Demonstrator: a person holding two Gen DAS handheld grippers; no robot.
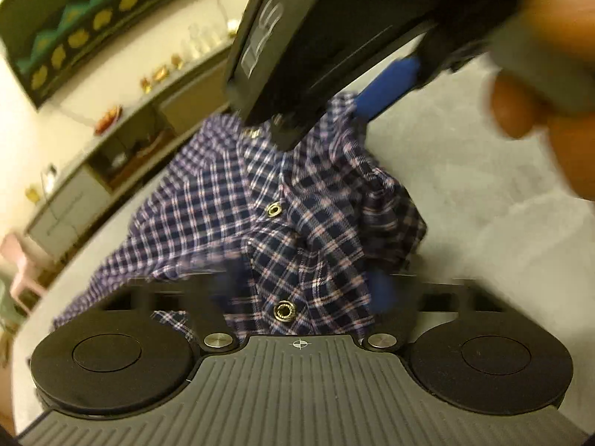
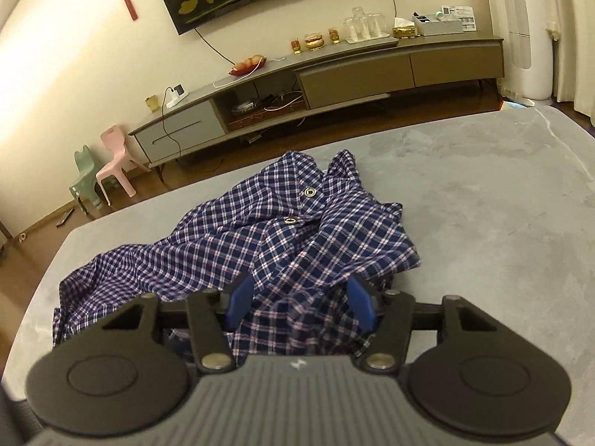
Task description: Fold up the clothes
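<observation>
A crumpled navy-and-pink plaid snap-button shirt point(image 2: 267, 245) is lying in a loose heap on a grey plush-covered surface point(image 2: 483, 223), toward its near left part, with bare cover stretching away to the right. The right gripper point(image 2: 297, 299) is hanging low over the near edge of the heap, its blue pads point(image 2: 240, 299) standing apart with plaid cloth bunched between them; whether the pads are actually pressing on the fabric cannot be told from this angle. In the left wrist view, the left gripper point(image 1: 305, 290) is blurred, one blue finger point(image 1: 383, 291) showing beside a fold carrying a metal snap point(image 1: 284, 310); its opposite finger is smeared, so whether it is clamped or free cannot be told. The other gripper's black body and a person's hand point(image 1: 550, 111) are crowding the top of that view.

The shirt is looking light, soft and limp: it will likely sag and slide wherever it is not supported, and the snaps are adding small stiff points along the placket. Judged from the heap, folding has not yet begun; the garment first needs spreading flat. The surest holds are probably the firmer seamed parts, at collar, shoulders or hem corners, not a loose mid-panel bunch that would drag several layers together.
</observation>
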